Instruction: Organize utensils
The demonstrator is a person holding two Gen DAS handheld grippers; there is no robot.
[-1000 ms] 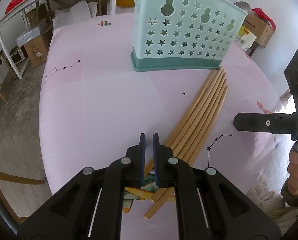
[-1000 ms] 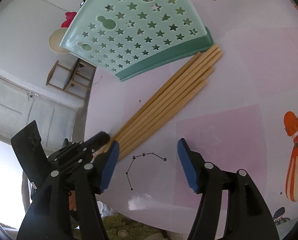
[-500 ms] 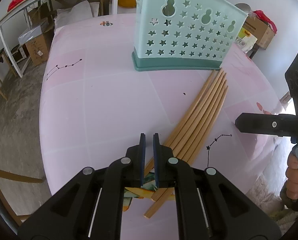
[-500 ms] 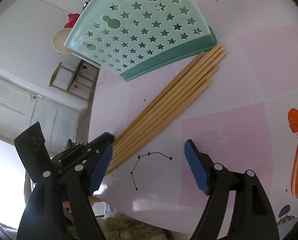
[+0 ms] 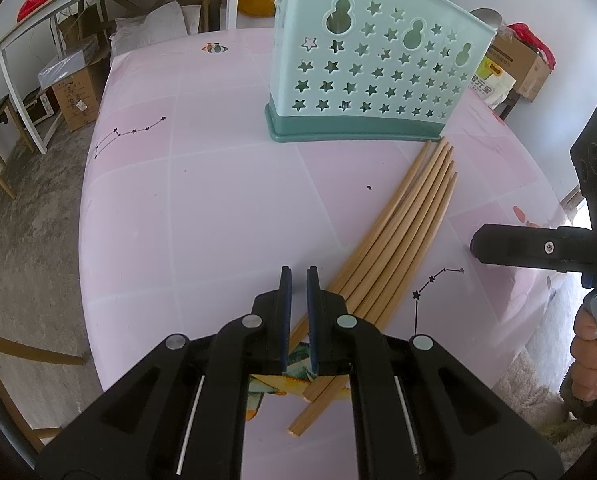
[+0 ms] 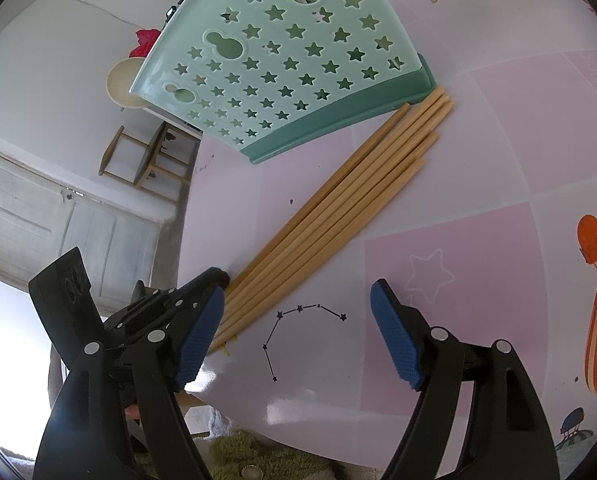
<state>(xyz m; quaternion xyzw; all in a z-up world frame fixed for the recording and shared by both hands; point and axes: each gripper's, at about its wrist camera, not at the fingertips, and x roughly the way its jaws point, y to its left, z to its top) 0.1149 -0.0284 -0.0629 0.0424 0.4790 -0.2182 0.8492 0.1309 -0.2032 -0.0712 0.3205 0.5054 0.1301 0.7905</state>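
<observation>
Lying fanned on the tabletop (image 5: 218, 208) with tips touching the holder (image 5: 374, 80), the chopsticks (image 5: 398, 236) sit between the nearly closed, empty left tool (image 5: 298, 280) and wide-open right tool (image 6: 294, 312), apparently poised to gather them.

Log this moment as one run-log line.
left gripper: shut, empty, above chopsticks' near ends | right gripper: open, beside bundle | chopsticks: flat on table, tips by holder
</observation>
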